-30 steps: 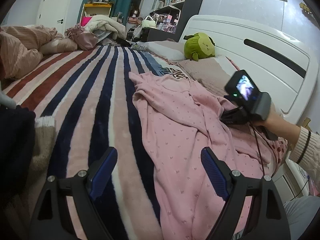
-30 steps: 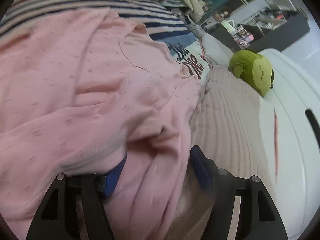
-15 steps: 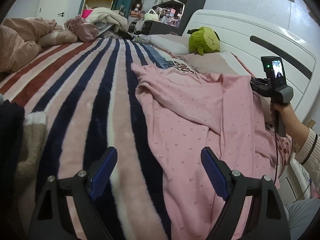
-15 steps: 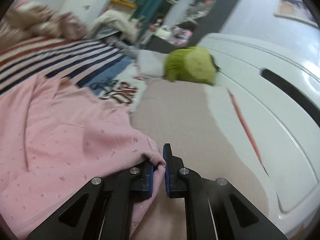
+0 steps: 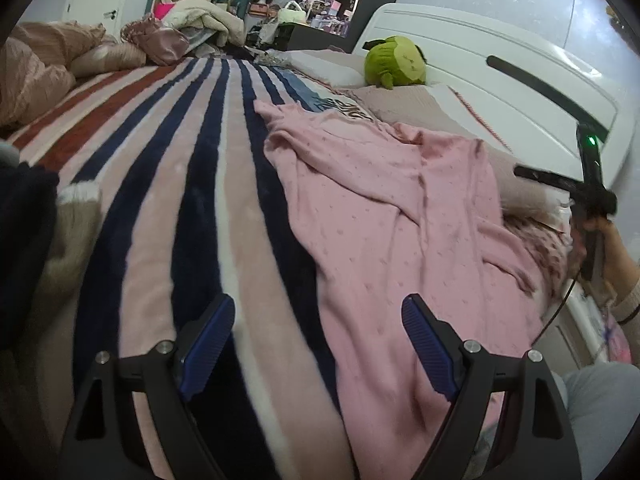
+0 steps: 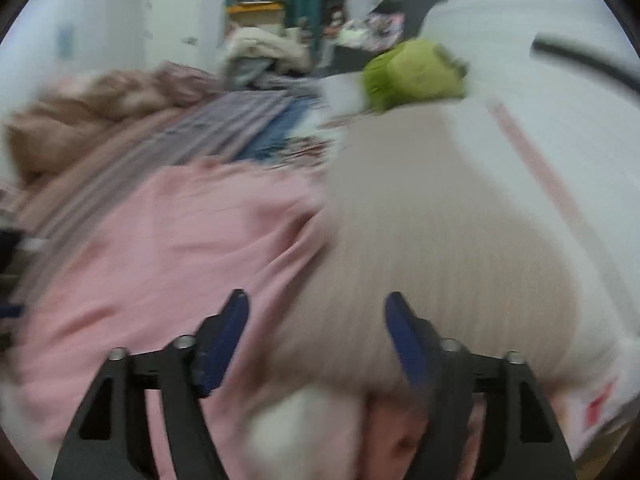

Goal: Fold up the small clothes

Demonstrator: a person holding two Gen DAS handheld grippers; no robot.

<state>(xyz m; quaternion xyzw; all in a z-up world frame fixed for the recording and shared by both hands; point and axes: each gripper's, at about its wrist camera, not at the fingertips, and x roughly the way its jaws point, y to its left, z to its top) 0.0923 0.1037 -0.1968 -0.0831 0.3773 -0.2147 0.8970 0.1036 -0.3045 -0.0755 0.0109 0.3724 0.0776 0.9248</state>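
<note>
Left wrist view
- Left gripper (image 5: 316, 344): jaws wide apart, nothing between the pads; low over the near edge of the garment and the blanket.
- Pink garment (image 5: 384, 216): spread loosely on the striped blanket (image 5: 192, 184), far corner lying up toward the beige pillow (image 5: 404, 108); rumpled, diagonal crease across the middle.
- Right gripper (image 5: 532, 174): at the right edge, held in a hand (image 5: 604, 240), clear of the cloth.
- Background: green plush toy (image 5: 394, 62) against the white headboard (image 5: 500, 76).
- Change: half a second back the right gripper stood over the pink edge, lifting it; now drawn off to the side, corner dropped and lying flatter.

Right wrist view
- Right gripper (image 6: 316, 344): jaws opening, nothing between the blue pads; frame heavily blurred.
- Pink garment (image 6: 168, 248): left and below, just beside the beige pillow (image 6: 440, 240).
- Change: pinched hem seen half a second ago no longer in the jaws; released.
- Meaning for task: looks like a spreading pull finished; garment laid out, no fold visible yet.
- Next, likely: fresh grips on edges for the first fold.
</note>
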